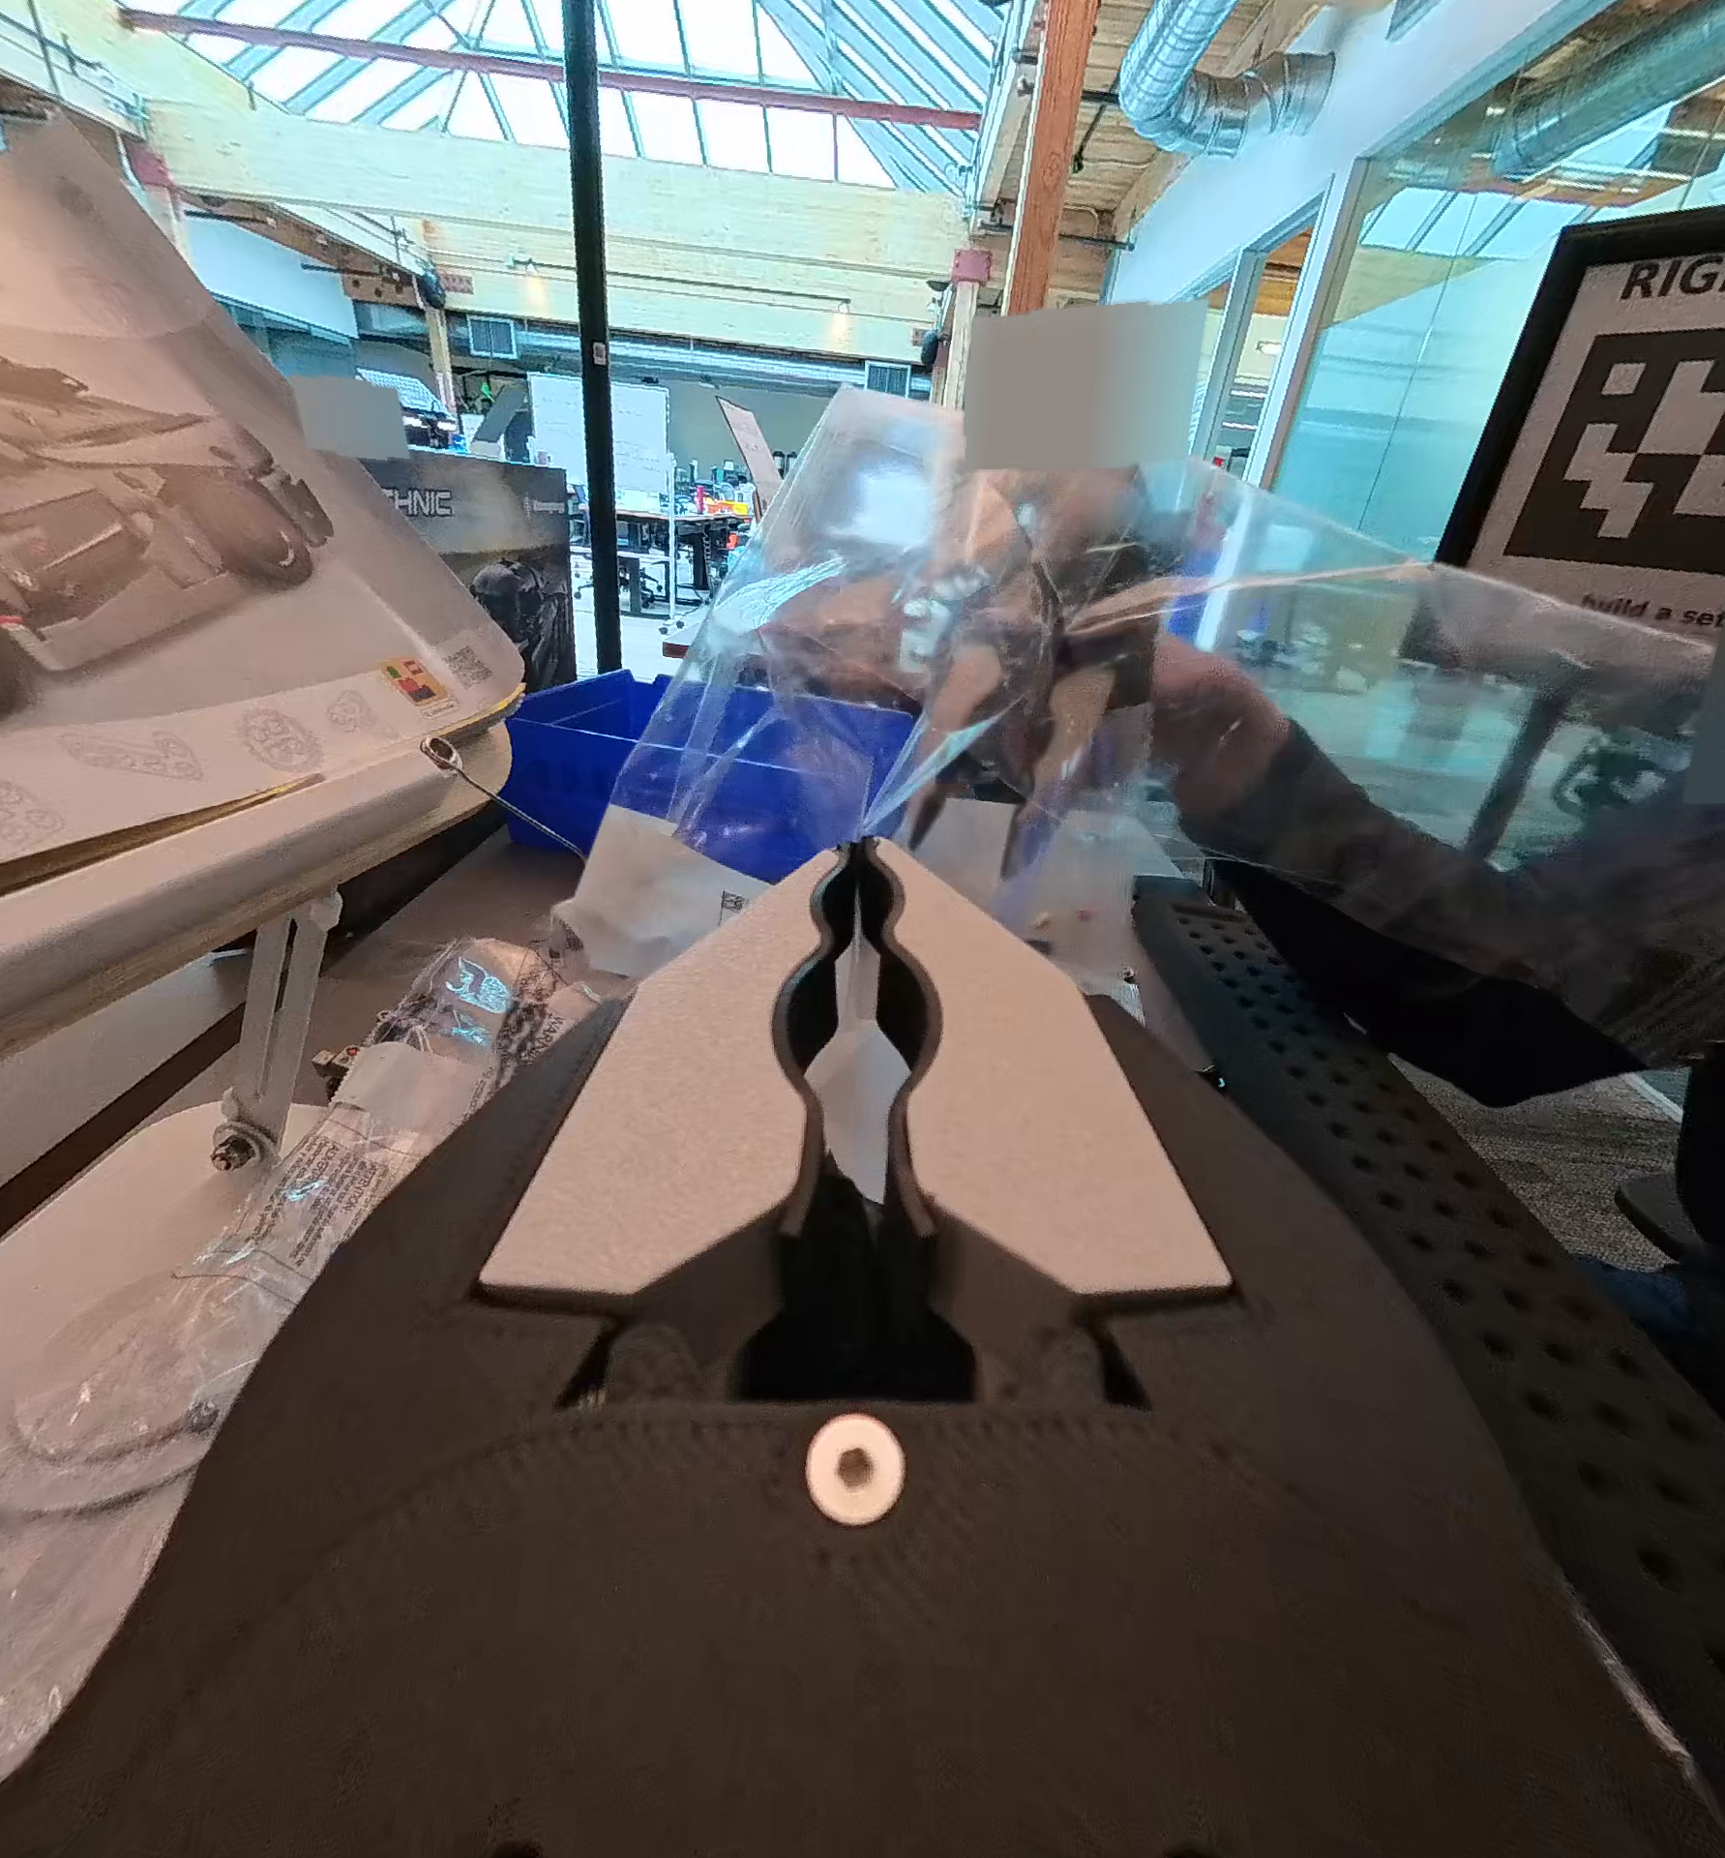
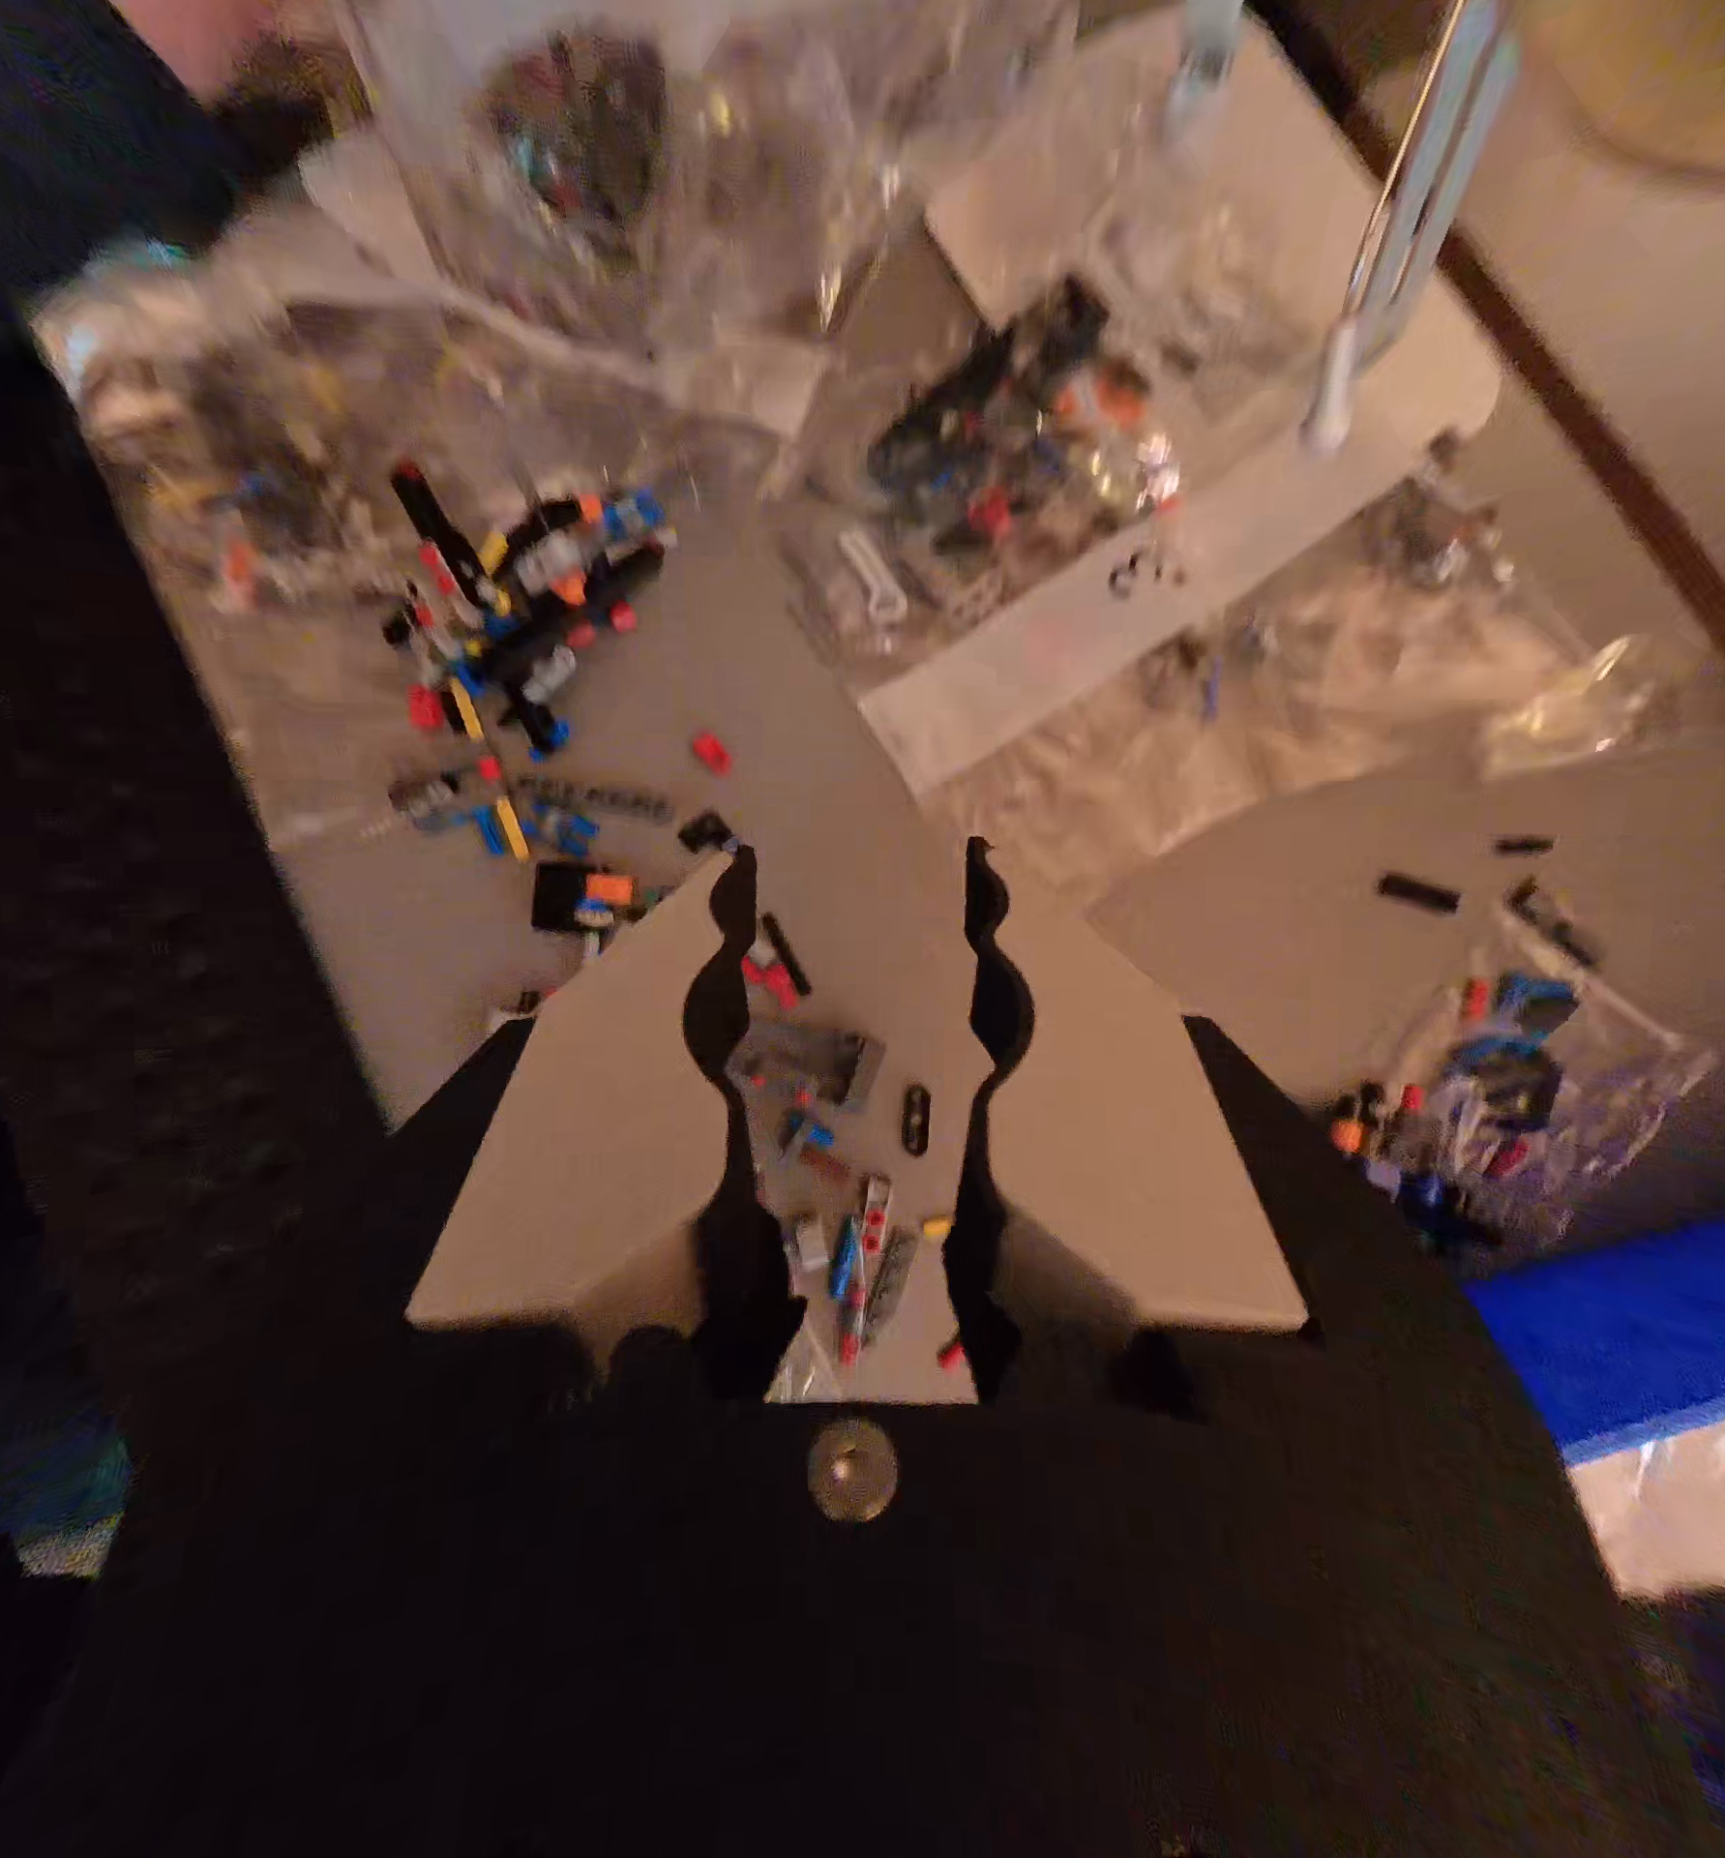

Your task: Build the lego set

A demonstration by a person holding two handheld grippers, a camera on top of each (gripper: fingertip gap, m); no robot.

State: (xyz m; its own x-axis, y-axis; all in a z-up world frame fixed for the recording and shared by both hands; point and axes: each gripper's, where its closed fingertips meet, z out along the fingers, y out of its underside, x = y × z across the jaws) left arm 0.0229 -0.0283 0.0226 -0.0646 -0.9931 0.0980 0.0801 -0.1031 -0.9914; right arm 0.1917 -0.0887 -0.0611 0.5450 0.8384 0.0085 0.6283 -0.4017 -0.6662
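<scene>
Ahead of my left gripper [image 1: 860,855], whose fingers are pinching the corner of a clear plastic bag [image 1: 1089,643], I am holding that bag up above the blue bin [image 1: 587,724], with the instruction booklet [image 1: 134,563] propped on its stand to the left. Below my right gripper [image 2: 863,855], which is hanging with its fingers parted and holding nothing, I am looking down at a half-built model [image 2: 516,603], loose pieces [image 2: 838,1156] and more part bags [image 2: 1019,473] scattered on the table [image 2: 838,764]. If the thin plastic is slipping from my pinch, or tipping unevenly, pieces could be spilling and getting lost among the others.
</scene>
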